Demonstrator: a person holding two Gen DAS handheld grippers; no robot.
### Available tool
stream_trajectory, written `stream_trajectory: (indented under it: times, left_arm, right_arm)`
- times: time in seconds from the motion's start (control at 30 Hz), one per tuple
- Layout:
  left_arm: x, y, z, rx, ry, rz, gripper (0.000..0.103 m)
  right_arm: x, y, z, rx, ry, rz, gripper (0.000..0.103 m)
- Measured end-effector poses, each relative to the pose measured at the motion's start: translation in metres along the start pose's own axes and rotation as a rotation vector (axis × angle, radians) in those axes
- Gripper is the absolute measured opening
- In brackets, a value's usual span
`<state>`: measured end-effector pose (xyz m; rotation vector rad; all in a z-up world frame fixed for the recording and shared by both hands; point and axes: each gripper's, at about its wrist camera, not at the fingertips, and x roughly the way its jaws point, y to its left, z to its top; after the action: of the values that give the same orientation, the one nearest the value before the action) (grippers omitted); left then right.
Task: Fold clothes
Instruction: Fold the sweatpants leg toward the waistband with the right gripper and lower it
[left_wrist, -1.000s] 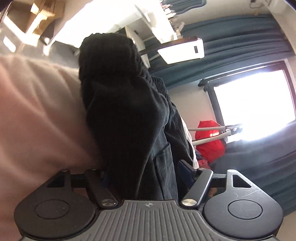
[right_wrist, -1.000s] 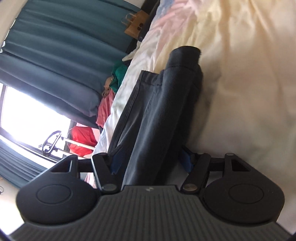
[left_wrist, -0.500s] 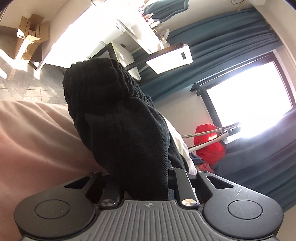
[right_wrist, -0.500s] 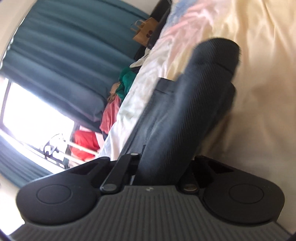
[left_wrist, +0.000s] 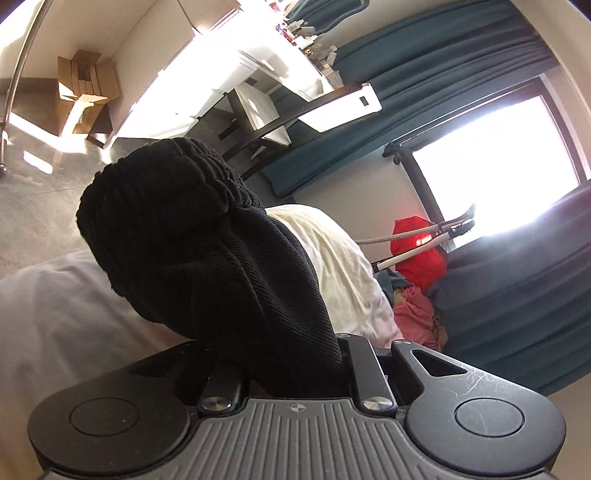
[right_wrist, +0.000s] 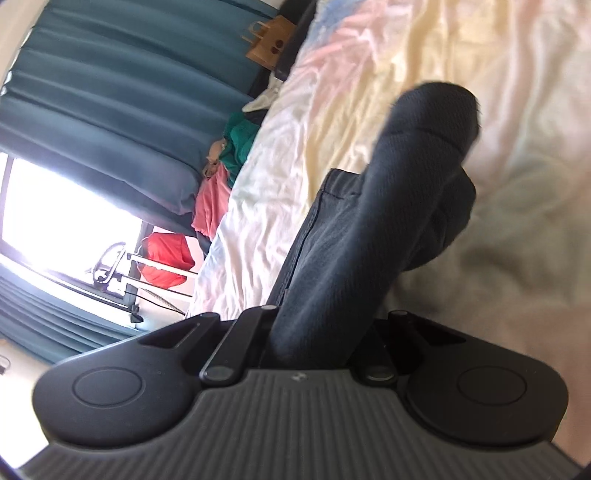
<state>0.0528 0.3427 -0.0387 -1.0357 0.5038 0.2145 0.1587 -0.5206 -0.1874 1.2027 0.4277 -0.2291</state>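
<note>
A black knitted garment (left_wrist: 207, 251) fills the middle of the left wrist view, bunched with a ribbed edge at its top. My left gripper (left_wrist: 284, 369) is shut on its lower part, the fingers hidden by cloth. In the right wrist view the same dark garment (right_wrist: 369, 236) rises as a folded bundle above the pale bed sheet (right_wrist: 461, 74). My right gripper (right_wrist: 314, 350) is shut on it; another flat part lies on the sheet behind.
Teal curtains (left_wrist: 498, 74) and a bright window (left_wrist: 498, 177) stand beyond the bed. A red bag (left_wrist: 417, 254) and pink clothes (left_wrist: 413, 306) lie by the window. A white desk (left_wrist: 258, 77) and cardboard boxes (left_wrist: 85, 92) stand across the grey floor.
Both grippers have closed on the garment and lifted it off the sheet. The left view has tilted up to show more of the room and floor.
</note>
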Motion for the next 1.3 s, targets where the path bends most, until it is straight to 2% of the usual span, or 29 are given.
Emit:
stream_trajectory:
  times: [0.07,0.17,0.3,0.43,0.5,0.53,0.67,0.8,0.9,0.97,1.07,1.17,1.3]
  left_arm:
    - [-0.011,0.019,-0.009,0.011,0.026,0.031,0.016]
    - [-0.013,0.057,-0.025,-0.025,0.088,0.072,0.017]
    - [-0.022,0.089,-0.047,-0.007,0.077,0.035,0.021]
    - [-0.036,0.095,-0.052,0.030,0.102,0.035,0.027]
    - [-0.045,0.093,-0.052,0.075,0.125,0.048,0.039]
    - [-0.051,0.091,-0.052,0.103,0.138,0.059,0.041]
    - [-0.087,0.066,-0.053,0.305,0.151,0.123,0.048]
    - [-0.121,0.033,-0.060,0.446,0.043,0.103,0.059]
    - [-0.122,-0.008,-0.075,0.529,-0.021,0.078,0.059]
    - [-0.109,-0.032,-0.089,0.569,-0.026,0.045,0.059]
    - [-0.079,-0.073,-0.116,0.632,0.008,-0.031,0.060]
    - [-0.030,-0.111,-0.156,0.707,0.065,-0.070,0.060]
    - [0.040,-0.144,-0.206,0.739,0.145,-0.120,0.060]
  right_arm:
    - [-0.008,-0.004,-0.003,0.013,0.014,-0.016,0.010]
    - [-0.009,-0.016,-0.007,0.002,0.035,-0.054,0.010]
    - [-0.004,-0.026,-0.010,-0.026,0.052,-0.090,0.010]
    - [-0.002,-0.029,-0.012,-0.030,0.055,-0.085,0.010]
    - [-0.002,-0.031,-0.013,-0.024,0.056,-0.080,0.010]
    - [-0.002,-0.032,-0.013,-0.020,0.057,-0.078,0.010]
    - [-0.001,-0.032,-0.013,-0.025,0.055,-0.077,0.010]
    - [-0.003,-0.031,-0.014,-0.030,0.049,-0.074,0.010]
    - [-0.004,-0.030,-0.014,-0.034,0.045,-0.072,0.010]
    - [-0.006,-0.030,-0.015,-0.037,0.042,-0.070,0.010]
    - [-0.007,-0.029,-0.015,-0.041,0.038,-0.068,0.010]
    - [-0.007,-0.029,-0.016,-0.046,0.034,-0.066,0.010]
    - [-0.007,-0.029,-0.016,-0.055,0.027,-0.064,0.010]
